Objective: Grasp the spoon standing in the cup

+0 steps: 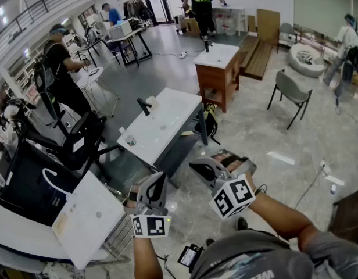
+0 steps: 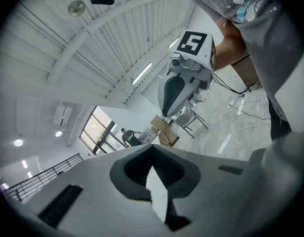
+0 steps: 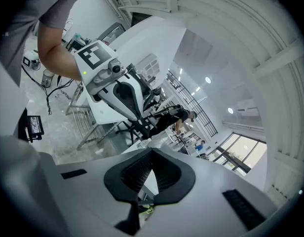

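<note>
left gripper (image 1: pixel 160 178) and right gripper (image 1: pixel 192 166) are both held in close to the body, over bare floor (image 1: pixel 254 133), tips pointing forward and roughly at each other

left gripper view: jaws together, nothing between the pads. right gripper view: same, only a sliver of gap with a table leg showing through it, nothing gripped

next out, ahead of both tips: white table (image 1: pixel 167 121). Small cup (image 1: pixel 131 139) sits near its closer end, ahead and a bit left of the left gripper. That looks like the target, but the spoon is too small to make out in the head view, and neither gripper view shows the cup at all

further along the same table, beyond the cup: dark upright object (image 1: pixel 145 106), can't tell what it is

past that, ahead and right of the right gripper: wooden cabinet (image 1: pixel 217 74) with a white top. People are working at benches in the background

progress, my read: nothing done yet. Both grippers are well apart from the cup, with no approach lined up. Left to do: close the distance to the table, open one set of jaws, line up on the spoon handle above the cup rim, close on it
</note>
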`<state>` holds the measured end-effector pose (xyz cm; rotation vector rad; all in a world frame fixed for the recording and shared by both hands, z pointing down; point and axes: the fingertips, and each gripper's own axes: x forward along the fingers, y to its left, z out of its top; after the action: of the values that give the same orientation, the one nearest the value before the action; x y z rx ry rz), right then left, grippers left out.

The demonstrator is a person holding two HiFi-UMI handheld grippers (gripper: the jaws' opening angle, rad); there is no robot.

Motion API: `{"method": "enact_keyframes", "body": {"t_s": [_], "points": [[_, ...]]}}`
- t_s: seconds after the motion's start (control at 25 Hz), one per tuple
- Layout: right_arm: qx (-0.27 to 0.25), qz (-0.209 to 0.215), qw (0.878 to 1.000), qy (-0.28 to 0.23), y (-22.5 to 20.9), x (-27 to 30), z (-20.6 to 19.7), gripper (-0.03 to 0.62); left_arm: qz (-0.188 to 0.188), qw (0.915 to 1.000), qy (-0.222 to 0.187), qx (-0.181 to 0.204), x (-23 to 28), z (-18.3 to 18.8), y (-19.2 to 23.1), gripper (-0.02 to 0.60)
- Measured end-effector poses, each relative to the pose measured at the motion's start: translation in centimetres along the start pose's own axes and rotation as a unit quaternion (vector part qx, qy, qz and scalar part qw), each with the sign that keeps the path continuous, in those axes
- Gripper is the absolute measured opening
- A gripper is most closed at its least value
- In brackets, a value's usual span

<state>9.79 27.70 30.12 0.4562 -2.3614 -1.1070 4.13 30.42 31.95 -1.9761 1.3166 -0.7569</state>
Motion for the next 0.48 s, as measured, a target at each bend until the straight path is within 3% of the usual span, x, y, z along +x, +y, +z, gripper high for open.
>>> {"method": "enact_keyframes", "body": {"t_s": [0.48], "points": [[-0.010, -0.008, 1.000, 0.006, -0.01, 0.66, 0.06, 0.032, 0.006, 1.0000, -0.002, 0.006, 0.24, -0.58, 0.77, 0.002]]}}
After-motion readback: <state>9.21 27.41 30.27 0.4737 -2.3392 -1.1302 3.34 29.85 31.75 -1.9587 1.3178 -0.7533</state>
